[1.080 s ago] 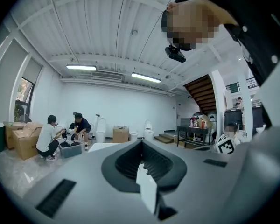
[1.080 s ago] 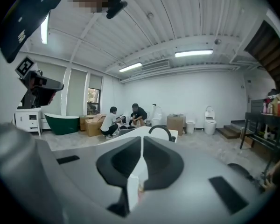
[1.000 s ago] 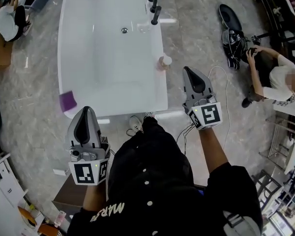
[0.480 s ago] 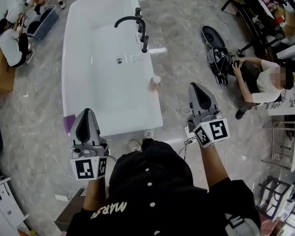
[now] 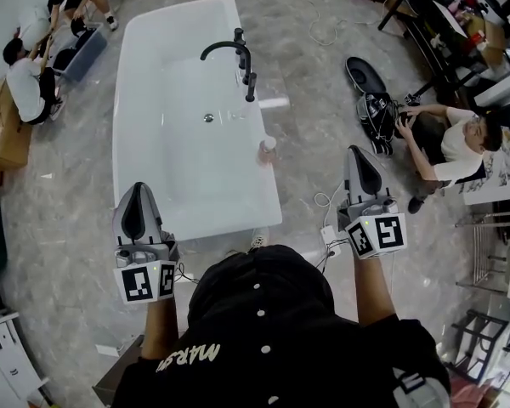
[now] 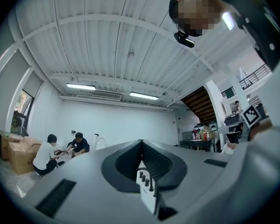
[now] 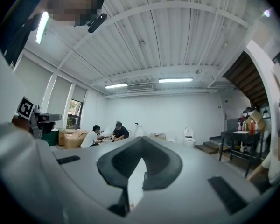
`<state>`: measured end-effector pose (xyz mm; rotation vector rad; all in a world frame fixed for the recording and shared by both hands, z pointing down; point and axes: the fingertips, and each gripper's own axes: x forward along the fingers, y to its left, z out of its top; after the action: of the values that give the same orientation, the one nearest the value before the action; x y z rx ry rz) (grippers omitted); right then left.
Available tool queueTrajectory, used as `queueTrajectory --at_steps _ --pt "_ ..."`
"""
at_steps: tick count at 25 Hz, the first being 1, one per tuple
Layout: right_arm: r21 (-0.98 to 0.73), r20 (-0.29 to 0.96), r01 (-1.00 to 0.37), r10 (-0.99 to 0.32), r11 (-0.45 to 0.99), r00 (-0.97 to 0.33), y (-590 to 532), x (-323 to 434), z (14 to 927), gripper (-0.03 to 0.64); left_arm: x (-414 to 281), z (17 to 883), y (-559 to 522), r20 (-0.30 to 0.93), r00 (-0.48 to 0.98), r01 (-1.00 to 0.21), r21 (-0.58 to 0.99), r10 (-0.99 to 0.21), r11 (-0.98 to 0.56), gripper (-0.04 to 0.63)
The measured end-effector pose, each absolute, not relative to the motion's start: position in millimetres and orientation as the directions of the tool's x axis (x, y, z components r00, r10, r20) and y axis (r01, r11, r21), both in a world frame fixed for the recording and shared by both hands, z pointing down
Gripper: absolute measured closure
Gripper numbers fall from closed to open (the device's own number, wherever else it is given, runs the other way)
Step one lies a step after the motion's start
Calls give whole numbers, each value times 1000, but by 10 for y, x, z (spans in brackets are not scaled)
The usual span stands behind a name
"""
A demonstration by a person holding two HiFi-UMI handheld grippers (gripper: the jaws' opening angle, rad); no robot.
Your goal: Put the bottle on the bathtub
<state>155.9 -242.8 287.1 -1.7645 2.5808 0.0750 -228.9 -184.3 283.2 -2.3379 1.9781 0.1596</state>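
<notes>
Where jaws meet, both hand-held grippers [image 5: 138,190] [image 5: 356,153] hold nothing.

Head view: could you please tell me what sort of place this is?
Probably a bathroom-fixture showroom: a freestanding white bathtub with a curved black faucet on grey marble-look floor, and a white toilet across the room.

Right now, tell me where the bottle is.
In the head view, the bottle sits on the bathtub's right-hand rim, just this side of the black faucet, up and left of the right gripper.
</notes>
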Motion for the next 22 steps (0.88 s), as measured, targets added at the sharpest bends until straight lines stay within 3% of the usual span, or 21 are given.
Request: queueTrajectory --at_steps 22 --pt "42 -46 -930 -929 366 -367 -2377 1657 3010 615 -2367 2922 -1691 -100 112 -994 3 -989 -113 584"
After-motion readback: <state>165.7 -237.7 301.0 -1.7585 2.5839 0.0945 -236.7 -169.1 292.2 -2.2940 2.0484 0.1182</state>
